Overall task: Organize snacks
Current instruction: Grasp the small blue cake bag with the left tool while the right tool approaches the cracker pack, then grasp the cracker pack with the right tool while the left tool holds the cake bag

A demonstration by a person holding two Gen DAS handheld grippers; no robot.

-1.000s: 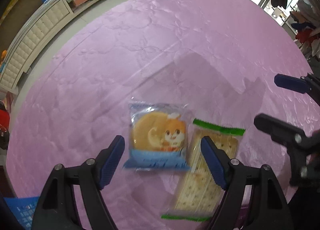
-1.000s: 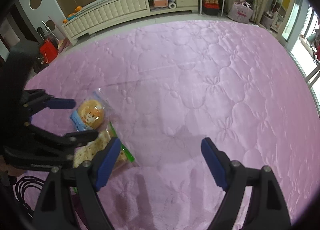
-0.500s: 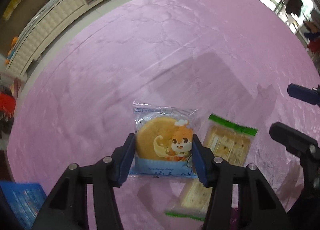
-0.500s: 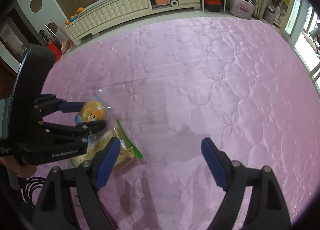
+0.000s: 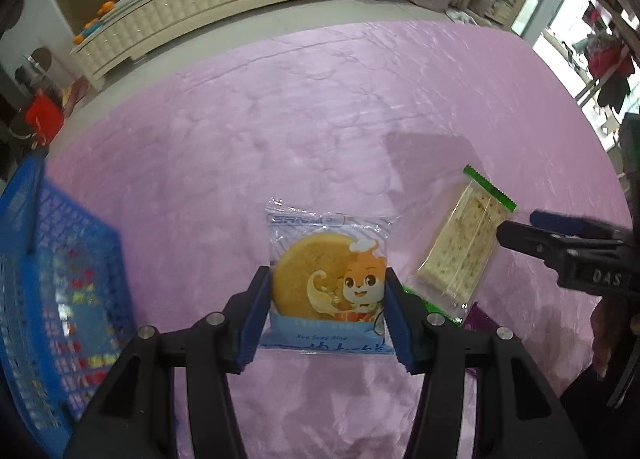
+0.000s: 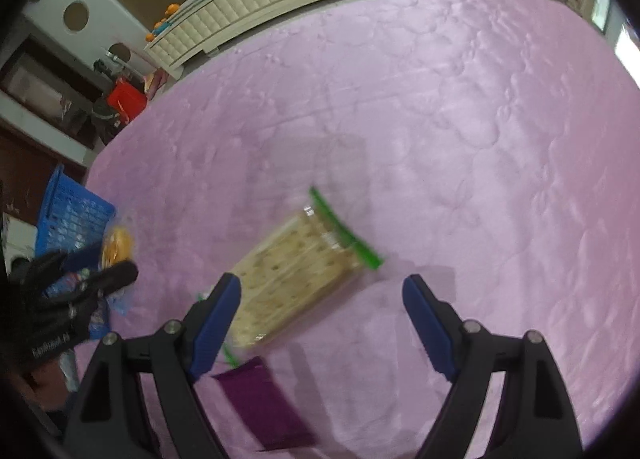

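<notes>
My left gripper (image 5: 326,311) is shut on a round cake packet (image 5: 324,243) with a blue-and-white wrapper and a cartoon figure, held above the pink quilted cloth (image 5: 320,119). A blue mesh basket (image 5: 60,279) stands close on its left. In the right wrist view the same gripper (image 6: 104,263) shows at the left edge with the cake packet (image 6: 118,243). A cracker packet (image 6: 296,275) with green ends lies flat on the cloth. My right gripper (image 6: 322,287) hangs open just over its near end, the left finger overlapping it, pads not pressing.
A purple packet (image 6: 264,403) lies on the cloth near the cracker packet's near end. The blue basket (image 6: 68,215) sits at the cloth's left edge. A long white cabinet (image 5: 180,7) and room clutter lie beyond the far edge.
My left gripper closed on the cake packet and carried it left, away from the cracker packet; the blue basket came into view. My right gripper shifted over the cracker packet.
</notes>
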